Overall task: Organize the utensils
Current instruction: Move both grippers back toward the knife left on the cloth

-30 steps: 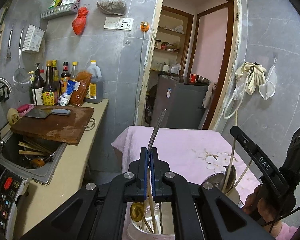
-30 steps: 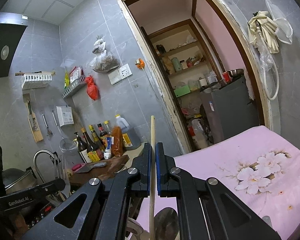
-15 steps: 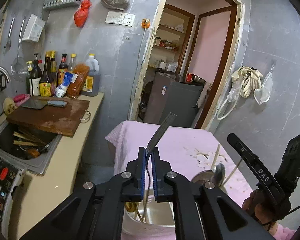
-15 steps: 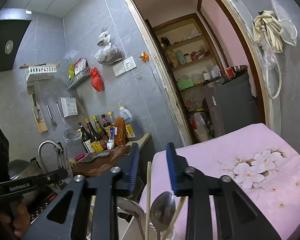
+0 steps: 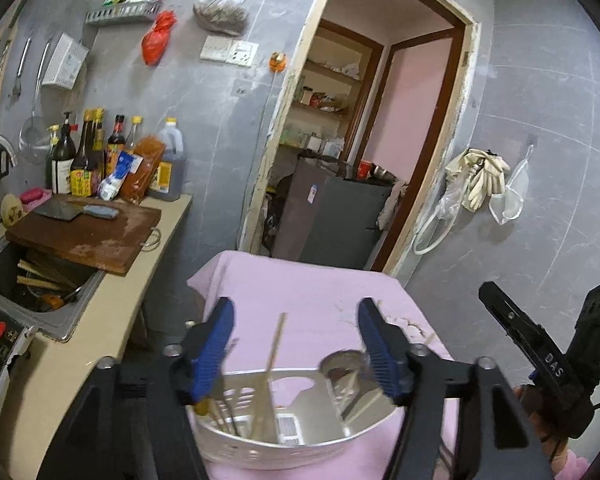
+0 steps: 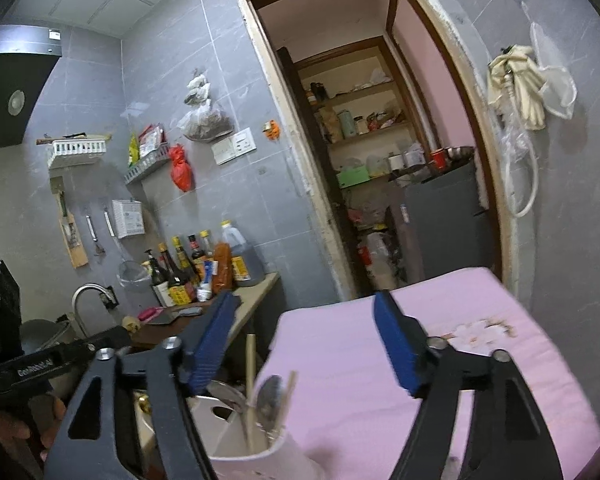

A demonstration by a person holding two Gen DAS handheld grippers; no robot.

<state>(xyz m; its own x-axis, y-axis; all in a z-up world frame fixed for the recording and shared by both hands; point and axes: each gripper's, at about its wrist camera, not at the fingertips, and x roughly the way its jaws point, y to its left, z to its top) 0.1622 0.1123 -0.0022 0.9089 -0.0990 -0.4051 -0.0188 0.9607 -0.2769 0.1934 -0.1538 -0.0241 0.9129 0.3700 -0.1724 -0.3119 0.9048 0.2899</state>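
Over the white utensil holder [image 5: 300, 436] on the pink floral tablecloth [image 5: 312, 292], both your tongs are opening with nothing between the pads: the left gripper [image 5: 296, 344] and right gripper [image 6: 306, 344] hang just above the chopsticks [image 5: 274, 354] and spoon [image 6: 270, 394] standing in it. This looks like the release step; next you'd likely need another loose utensil, perhaps from the sink [image 5: 56, 328] under the wooden cutting board [image 5: 84, 236]. Grey tiled walls, sauce bottles [image 5: 84, 152] and a pantry doorway [image 5: 356, 140] surround you.
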